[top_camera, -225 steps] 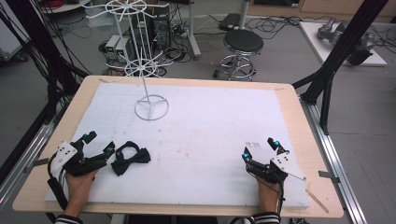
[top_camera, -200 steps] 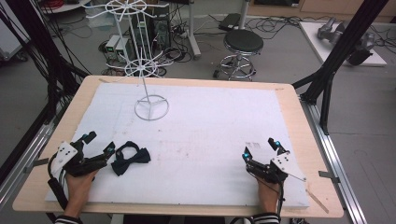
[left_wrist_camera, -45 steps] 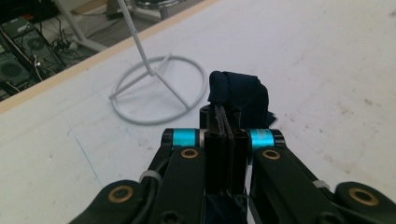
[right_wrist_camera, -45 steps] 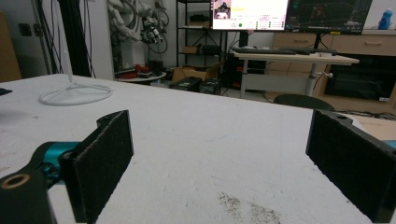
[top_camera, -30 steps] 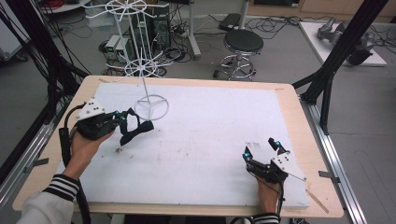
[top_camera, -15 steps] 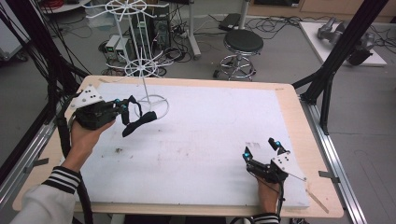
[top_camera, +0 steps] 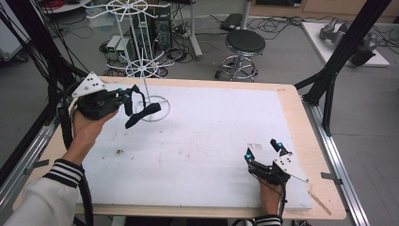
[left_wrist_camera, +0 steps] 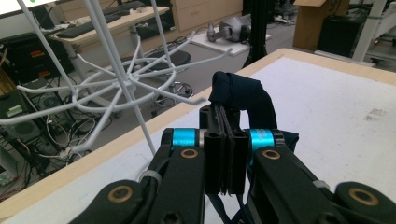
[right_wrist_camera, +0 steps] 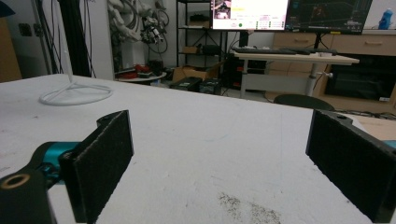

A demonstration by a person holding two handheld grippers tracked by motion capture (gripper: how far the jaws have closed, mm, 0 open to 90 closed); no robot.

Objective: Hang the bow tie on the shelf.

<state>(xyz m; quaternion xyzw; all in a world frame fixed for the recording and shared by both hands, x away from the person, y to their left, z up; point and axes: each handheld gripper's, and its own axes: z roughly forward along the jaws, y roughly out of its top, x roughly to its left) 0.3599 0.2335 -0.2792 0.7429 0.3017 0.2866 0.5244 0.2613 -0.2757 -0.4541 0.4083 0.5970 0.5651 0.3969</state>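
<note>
Fingers of my left gripper (left_wrist_camera: 225,154) are pressed together on the strap of a dark bow tie (left_wrist_camera: 243,100), which I hold raised above the far left corner of the table (top_camera: 291,117), just beside the pole of the white wire rack (top_camera: 141,56). From the high view, the bow tie (top_camera: 141,112) dangles off the left gripper (top_camera: 126,98) over the rack's ring base (top_camera: 155,102), its loose end drooping toward the white mat (top_camera: 211,141).

Judging from the left gripper view, the rack's lower hooks (left_wrist_camera: 140,88) fan out close ahead, thin and crowded. I reckon the likeliest slip is the hanging fabric snagging one hook while I aim for another, or the closed fingers knocking the pole and rocking the light stand. The pinch covers only a narrow band of strap, so a tug against the wire could pull the tie free and drop it on the mat.

Near the front right edge, my right gripper (top_camera: 263,151) rests on the mat with its pads (right_wrist_camera: 100,163) wide apart and nothing between them, well away from the rack and too far to steady it.
</note>
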